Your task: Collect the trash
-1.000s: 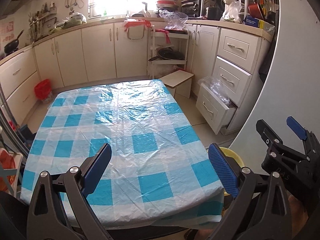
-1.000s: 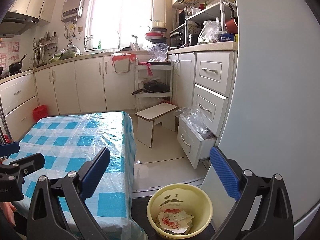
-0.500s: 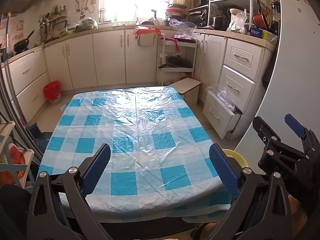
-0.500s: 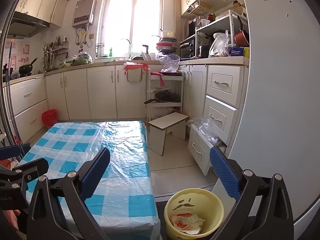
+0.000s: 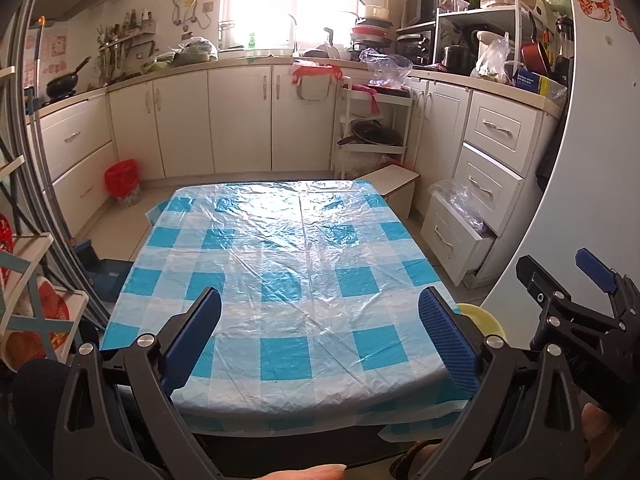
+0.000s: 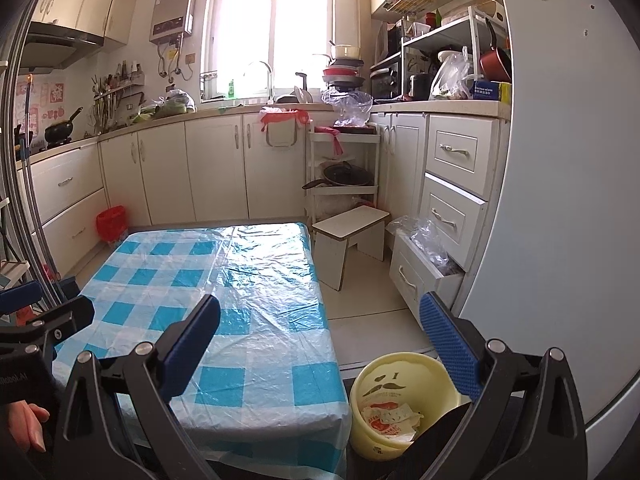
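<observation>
A low table under a blue-and-white checked plastic cloth [image 5: 304, 272] [image 6: 224, 304] fills the middle of both views, with nothing lying on it. A yellow bin [image 6: 400, 396] with a moustache print stands on the floor at the table's near right corner, with crumpled red-and-white wrappers [image 6: 388, 420] inside. Only its rim [image 5: 480, 318] shows in the left wrist view. My left gripper [image 5: 320, 342] hangs open and empty above the table's near edge. My right gripper [image 6: 320, 346] is open and empty too, above the near right corner and the bin.
White kitchen cabinets run along the back and left walls. A small white stool [image 6: 352, 236] and an open bottom drawer [image 6: 424, 272] with a plastic bag stand right of the table. A red bin [image 5: 122, 180] sits by the far left cabinets. A white fridge [image 6: 568, 200] rises at right.
Both grippers have pulled back and risen, so the table and bin sit lower and farther off in the views. Both stay open and empty.
</observation>
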Demonstrator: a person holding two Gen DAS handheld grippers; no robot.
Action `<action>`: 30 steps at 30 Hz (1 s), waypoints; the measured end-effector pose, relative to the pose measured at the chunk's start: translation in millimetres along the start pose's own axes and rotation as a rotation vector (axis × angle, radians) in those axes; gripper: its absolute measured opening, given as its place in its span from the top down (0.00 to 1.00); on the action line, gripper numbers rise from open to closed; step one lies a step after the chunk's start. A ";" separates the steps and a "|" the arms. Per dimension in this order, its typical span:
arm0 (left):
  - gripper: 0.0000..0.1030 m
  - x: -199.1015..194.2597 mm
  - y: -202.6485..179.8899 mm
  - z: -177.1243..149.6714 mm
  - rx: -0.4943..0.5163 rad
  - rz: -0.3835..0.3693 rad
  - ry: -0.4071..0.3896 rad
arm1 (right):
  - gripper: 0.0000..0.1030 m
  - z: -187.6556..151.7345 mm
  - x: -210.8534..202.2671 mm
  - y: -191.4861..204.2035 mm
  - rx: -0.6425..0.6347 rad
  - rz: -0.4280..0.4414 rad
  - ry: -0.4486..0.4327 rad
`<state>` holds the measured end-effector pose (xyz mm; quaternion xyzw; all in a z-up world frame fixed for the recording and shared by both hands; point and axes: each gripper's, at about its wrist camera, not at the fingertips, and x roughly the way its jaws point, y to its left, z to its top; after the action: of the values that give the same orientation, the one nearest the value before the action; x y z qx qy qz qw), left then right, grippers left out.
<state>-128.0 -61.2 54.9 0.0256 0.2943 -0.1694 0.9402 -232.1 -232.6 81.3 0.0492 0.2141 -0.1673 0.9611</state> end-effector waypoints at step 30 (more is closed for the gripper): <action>0.08 -9.9 6.5 -1.8 0.030 0.041 -0.015 | 0.07 4.6 -4.8 23.3 -0.058 0.006 0.012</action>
<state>-134.4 -51.8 58.6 0.0445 0.2839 -0.1545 0.9453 -226.4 -210.0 88.0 0.0228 0.2245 -0.1579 0.9613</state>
